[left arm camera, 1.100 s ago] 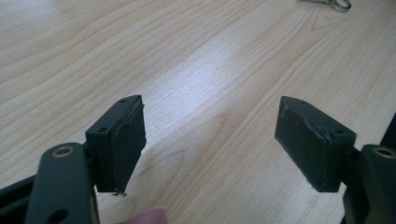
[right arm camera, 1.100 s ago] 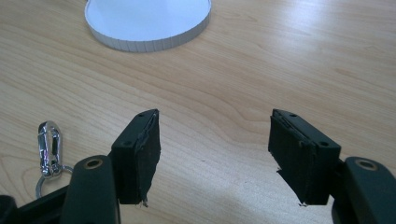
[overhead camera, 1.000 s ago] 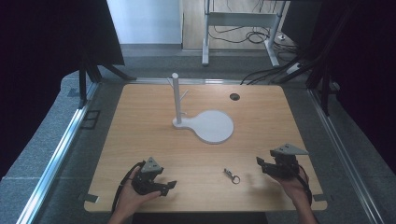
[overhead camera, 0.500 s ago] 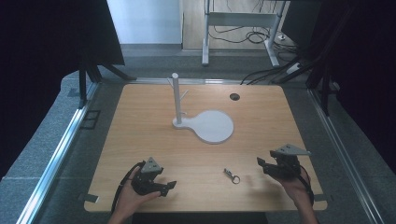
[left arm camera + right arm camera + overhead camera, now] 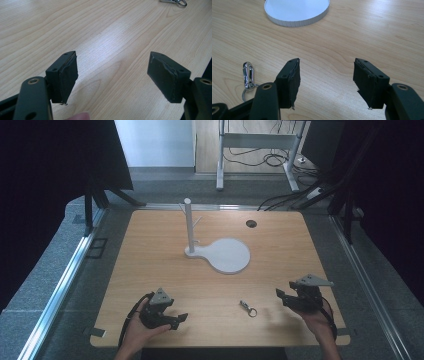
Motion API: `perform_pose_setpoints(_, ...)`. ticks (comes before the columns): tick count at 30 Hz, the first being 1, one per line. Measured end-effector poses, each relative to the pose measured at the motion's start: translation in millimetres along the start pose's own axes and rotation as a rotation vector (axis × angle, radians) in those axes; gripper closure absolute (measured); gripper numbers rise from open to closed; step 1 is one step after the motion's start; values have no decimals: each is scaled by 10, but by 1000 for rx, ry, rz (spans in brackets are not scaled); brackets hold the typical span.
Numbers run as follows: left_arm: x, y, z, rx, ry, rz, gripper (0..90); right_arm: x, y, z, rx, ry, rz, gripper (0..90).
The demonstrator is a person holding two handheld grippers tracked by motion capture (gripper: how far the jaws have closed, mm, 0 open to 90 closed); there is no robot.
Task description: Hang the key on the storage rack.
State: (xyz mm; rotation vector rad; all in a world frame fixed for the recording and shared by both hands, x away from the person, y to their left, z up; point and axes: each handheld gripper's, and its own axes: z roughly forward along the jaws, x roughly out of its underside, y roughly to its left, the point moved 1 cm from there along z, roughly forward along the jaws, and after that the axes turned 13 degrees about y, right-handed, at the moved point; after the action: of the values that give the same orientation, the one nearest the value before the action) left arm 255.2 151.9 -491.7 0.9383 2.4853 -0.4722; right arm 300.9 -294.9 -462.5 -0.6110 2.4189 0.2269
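Keyring clip (image 5: 247,308) is lying flat on the surface (image 5: 150,265), near the front edge and a little right of its middle, between the two tongs and touching neither. One clip, counted: a small shiny metal snap hook with a split ring at one end (image 5: 248,79); it is also peeking in at the top edge of the left gripper view (image 5: 175,2).

Right tongs (image 5: 281,295) are sitting near the front right corner, jaws spread wide and holding nothing, pointing toward the clip. Left tongs (image 5: 181,318) are resting near the front left part of the surface, jaws likewise wide apart and empty (image 5: 112,75). Two tongs, one in each hand.

Handling judgement: the clip is looking light, stiff and smooth, so it is likely to slide or spin on the wood if nudged from one side. Lying so low, it is giving little height to pinch. Best hold is probably across the hook's long body, jaws closing on its two flat sides, rather than on the thin ring, which could slip out.

One white stand (image 5: 220,252) is standing near the middle of the surface: a round flat base, also seen in the right gripper view (image 5: 297,12), with an upright post (image 5: 188,222) carrying small pegs. One dark round hole (image 5: 251,223) is showing toward the back right corner.
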Motion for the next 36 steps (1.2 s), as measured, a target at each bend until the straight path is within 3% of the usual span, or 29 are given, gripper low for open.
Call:
perform_pose_setpoints(9,8,4,7,9,14,-13,216,-13,31,-20,-3,4,-22,408)
perform_pose_setpoints(22,28,70,-145,5,-73,-66,213,-46,105,35,-18,36,-40,412)
perform_pose_setpoints(32,28,66,-134,12,-59,-62,214,-169,178,26,-10,129,-110,432)
perform_pose_setpoints(33,26,60,-135,13,-59,-60,216,-215,216,3,-16,160,-142,437)
perform_pose_setpoints(36,25,52,-137,14,-59,-55,218,-248,245,-9,-16,183,-167,440)
